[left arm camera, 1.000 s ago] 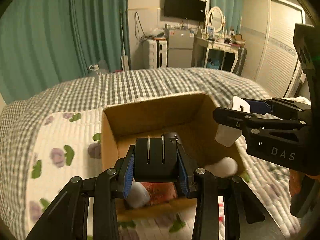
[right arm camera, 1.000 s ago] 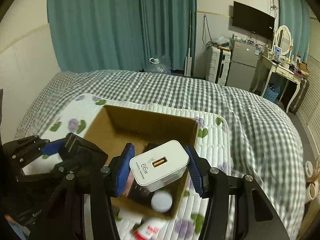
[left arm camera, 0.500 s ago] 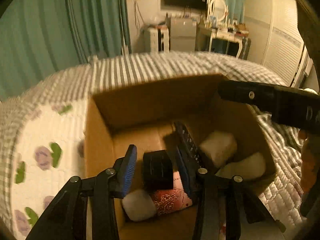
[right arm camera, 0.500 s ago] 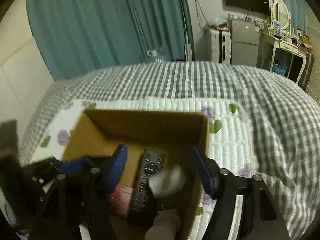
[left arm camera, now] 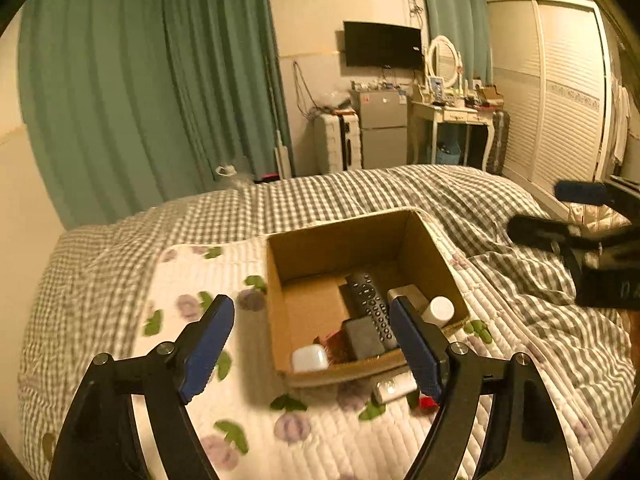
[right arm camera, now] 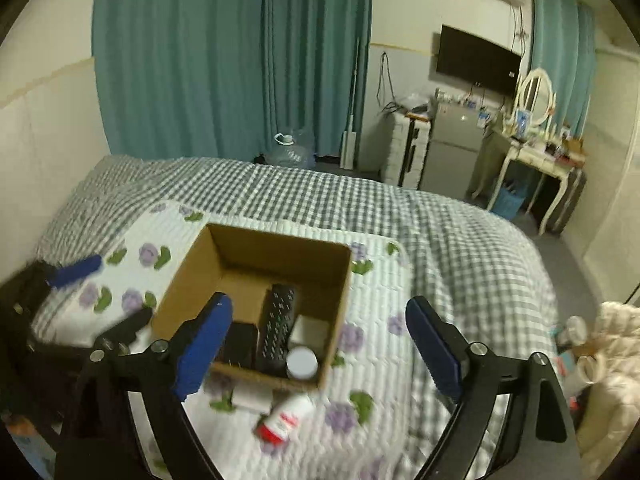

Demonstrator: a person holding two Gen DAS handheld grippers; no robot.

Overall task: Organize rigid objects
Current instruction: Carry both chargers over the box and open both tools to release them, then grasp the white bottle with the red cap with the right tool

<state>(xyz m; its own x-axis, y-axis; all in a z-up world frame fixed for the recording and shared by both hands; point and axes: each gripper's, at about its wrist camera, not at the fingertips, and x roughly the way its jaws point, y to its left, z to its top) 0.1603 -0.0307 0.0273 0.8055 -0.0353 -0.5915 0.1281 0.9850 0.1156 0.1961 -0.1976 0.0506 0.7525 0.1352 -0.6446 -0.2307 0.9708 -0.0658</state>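
Note:
An open cardboard box (left arm camera: 344, 236) (right arm camera: 280, 246) stands on a floral quilt on the bed. Inside lie a black remote (left arm camera: 370, 306) (right arm camera: 278, 326), a black charger block (left arm camera: 363, 338) (right arm camera: 240, 344), a white charger (left arm camera: 406, 294) (right arm camera: 310, 332), a white round-capped bottle (left arm camera: 438, 310) (right arm camera: 302, 362) and a white case (left arm camera: 310, 358). A white tube with a red cap (right arm camera: 286, 420) (left arm camera: 394, 386) lies on the quilt in front of the box. My left gripper (left arm camera: 312, 344) is open and empty above the box's near side. My right gripper (right arm camera: 316, 348) is open and empty, also raised above the box.
The bed has a grey checked cover (right arm camera: 440, 224). Green curtains (right arm camera: 224, 56), a small fridge (right arm camera: 452, 148), a dressing table (right arm camera: 532, 152) and a TV (left arm camera: 382, 44) stand beyond it. Clutter (right arm camera: 580, 340) lies off the bed's right side.
Both grippers let go of their chargers, which now lie in the box. Both grippers opened wide, then pulled up and back from the box.

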